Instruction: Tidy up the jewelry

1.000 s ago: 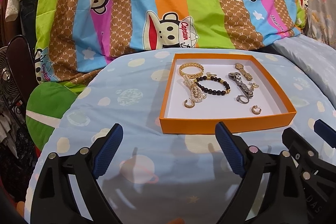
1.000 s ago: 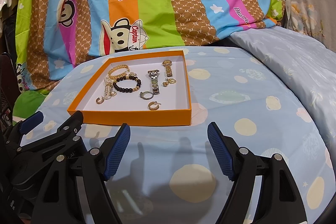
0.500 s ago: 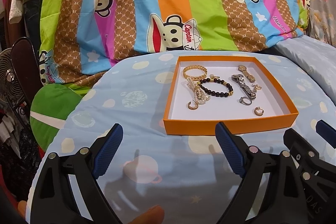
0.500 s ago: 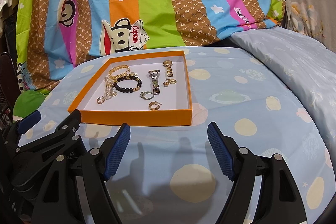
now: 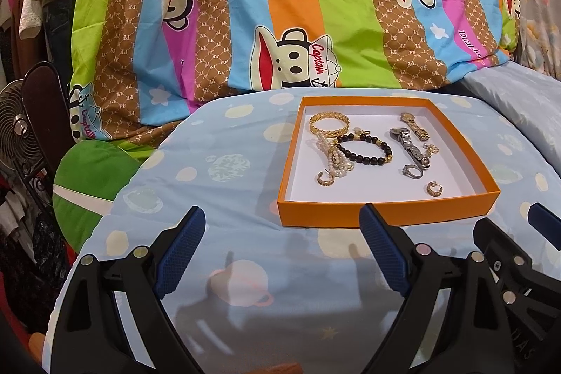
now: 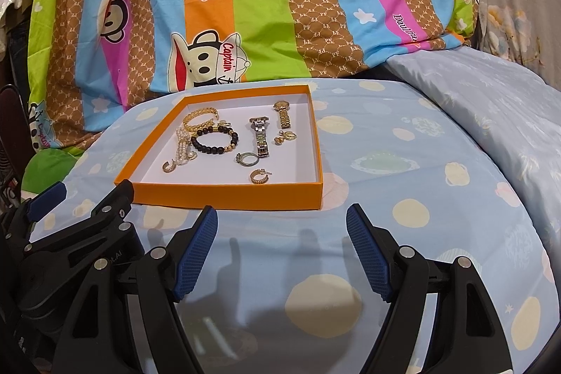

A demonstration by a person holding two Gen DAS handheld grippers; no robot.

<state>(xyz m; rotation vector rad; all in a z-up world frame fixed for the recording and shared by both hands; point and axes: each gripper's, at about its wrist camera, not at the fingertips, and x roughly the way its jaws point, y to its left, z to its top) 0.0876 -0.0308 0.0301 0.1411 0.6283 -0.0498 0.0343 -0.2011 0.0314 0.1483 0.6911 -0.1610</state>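
My left gripper [image 5: 280, 255] and right gripper [image 6: 282, 255], both spread and empty, should approach the orange tray [image 6: 224, 197] slowly, singling one piece from the tangle.

Left black gripper with blue pads [image 5: 280, 246]: jaws spread wide, nothing between them. Right black gripper with blue pads [image 6: 282, 249]: jaws spread wide, nothing held. Both side by side, low, pointing forward.

Black plastic grippers [image 5: 280, 247] (silver screws), ribbed blue pads [image 6: 196, 251]
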